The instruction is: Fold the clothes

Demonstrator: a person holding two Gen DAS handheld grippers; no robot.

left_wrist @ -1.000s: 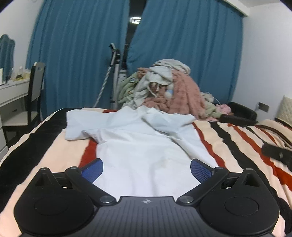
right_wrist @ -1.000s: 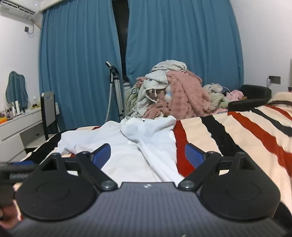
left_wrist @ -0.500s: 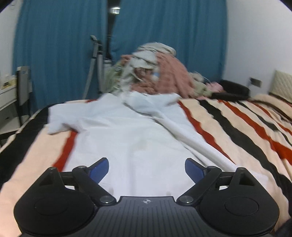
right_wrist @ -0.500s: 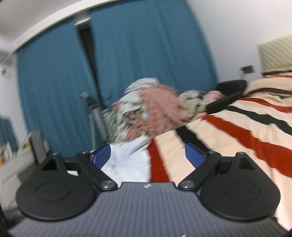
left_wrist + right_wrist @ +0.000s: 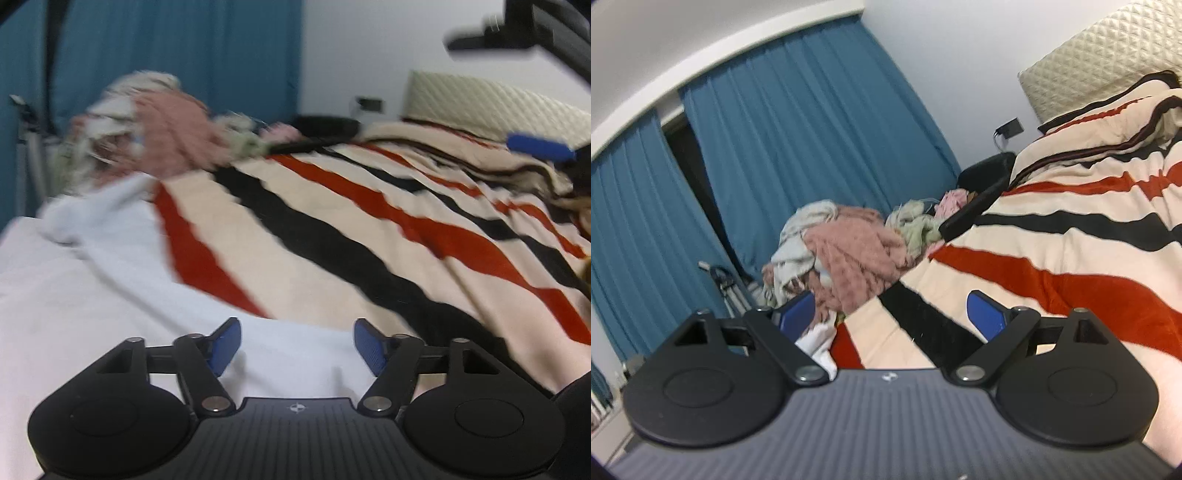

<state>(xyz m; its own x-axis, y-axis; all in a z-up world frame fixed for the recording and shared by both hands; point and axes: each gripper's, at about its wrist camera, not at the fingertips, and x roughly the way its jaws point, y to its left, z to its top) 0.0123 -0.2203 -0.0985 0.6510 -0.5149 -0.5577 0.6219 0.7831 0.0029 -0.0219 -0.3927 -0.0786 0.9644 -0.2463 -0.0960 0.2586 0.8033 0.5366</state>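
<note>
Garment (image 5: 92, 295), white, lies on the striped bed (image 5: 369, 236); left gripper (image 5: 295, 345) closing over its edge, fingers not pinching; right gripper (image 5: 890, 317) spread, empty.

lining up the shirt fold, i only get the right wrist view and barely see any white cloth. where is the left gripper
Observer: The left gripper is low over the white shirt, at its edge beside the striped blanket.
Operator: has it grabbed the shirt
Observer: Not visibly. Its jaws are closing with a gap between them, cloth below, no fold pinched by the blue pads.
Operator: can it see my gripper
Observer: Yes, the right gripper, open, shows at the left view's top right.
</note>
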